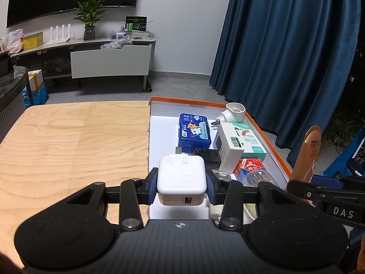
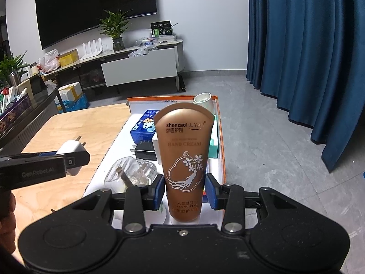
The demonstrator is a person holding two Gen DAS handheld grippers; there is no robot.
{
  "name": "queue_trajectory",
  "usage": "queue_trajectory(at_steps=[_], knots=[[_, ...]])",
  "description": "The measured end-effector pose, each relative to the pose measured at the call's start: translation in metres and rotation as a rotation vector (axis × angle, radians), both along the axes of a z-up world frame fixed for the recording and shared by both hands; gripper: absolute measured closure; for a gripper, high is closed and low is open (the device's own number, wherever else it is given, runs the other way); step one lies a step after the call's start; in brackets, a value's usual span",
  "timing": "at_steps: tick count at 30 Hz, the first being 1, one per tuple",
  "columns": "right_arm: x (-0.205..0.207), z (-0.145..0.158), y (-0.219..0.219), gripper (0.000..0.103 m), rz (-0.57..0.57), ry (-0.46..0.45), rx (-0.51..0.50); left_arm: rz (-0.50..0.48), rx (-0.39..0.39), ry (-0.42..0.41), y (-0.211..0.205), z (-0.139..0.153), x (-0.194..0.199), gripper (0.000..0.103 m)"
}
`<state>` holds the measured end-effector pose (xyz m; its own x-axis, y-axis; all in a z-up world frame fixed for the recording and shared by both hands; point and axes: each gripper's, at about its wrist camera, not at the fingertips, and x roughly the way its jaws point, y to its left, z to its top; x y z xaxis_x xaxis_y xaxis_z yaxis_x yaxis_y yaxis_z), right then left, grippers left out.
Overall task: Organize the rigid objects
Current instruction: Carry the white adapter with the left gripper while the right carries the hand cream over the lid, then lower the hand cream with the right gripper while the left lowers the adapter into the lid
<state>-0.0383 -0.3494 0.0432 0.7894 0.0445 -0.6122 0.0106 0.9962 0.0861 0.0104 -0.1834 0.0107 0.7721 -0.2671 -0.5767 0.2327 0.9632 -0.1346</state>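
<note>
A home living room. A big dark TV (image 2: 95, 9) hangs on the white wall; under it runs a long low cabinet (image 2: 139, 67) holding a plant (image 2: 116, 30), a white router (image 2: 92, 50), a yellow box (image 2: 68, 57) and plastic bags (image 2: 49, 60). Right of the TV, blue curtains (image 2: 303, 57) fall to a grey tiled floor (image 2: 262, 125). In front of the TV stands a wooden table (image 1: 68, 137) beside an orange-rimmed box (image 1: 269, 134) of household odds and ends
</note>
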Motion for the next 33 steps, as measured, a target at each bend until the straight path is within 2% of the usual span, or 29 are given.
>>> queue_trajectory(at_steps=[5, 6, 8, 12, 17, 24, 25, 27, 33], knots=[[0.011, -0.006, 0.001, 0.052, 0.012, 0.023, 0.011, 0.010, -0.001, 0.003, 0.003, -0.001, 0.003, 0.061], [0.013, -0.007, 0.001, 0.044, 0.014, 0.023, 0.008, 0.011, -0.001, 0.005, 0.004, -0.002, 0.004, 0.061], [0.014, -0.007, 0.002, 0.033, 0.018, 0.009, 0.007, 0.013, 0.001, 0.008, 0.003, -0.003, 0.005, 0.061], [0.009, -0.003, 0.003, 0.033, -0.014, -0.042, -0.019, 0.007, 0.008, 0.015, 0.000, -0.005, 0.007, 0.061], [-0.001, 0.000, -0.010, 0.030, -0.037, -0.085, 0.038, -0.018, 0.017, 0.034, -0.004, -0.010, 0.008, 0.061], [-0.009, 0.007, -0.012, 0.024, -0.048, -0.114, 0.055, -0.045, 0.050, 0.100, -0.011, -0.027, 0.017, 0.059], [-0.010, 0.008, -0.012, 0.024, -0.049, -0.117, 0.058, -0.046, 0.054, 0.102, -0.010, -0.029, 0.017, 0.058], [-0.013, 0.009, -0.012, 0.022, -0.054, -0.123, 0.060, -0.043, 0.055, 0.102, -0.009, -0.028, 0.015, 0.044], [-0.025, 0.014, -0.008, 0.018, -0.056, -0.131, 0.062, -0.026, 0.065, 0.065, -0.011, -0.011, 0.004, 0.027]])
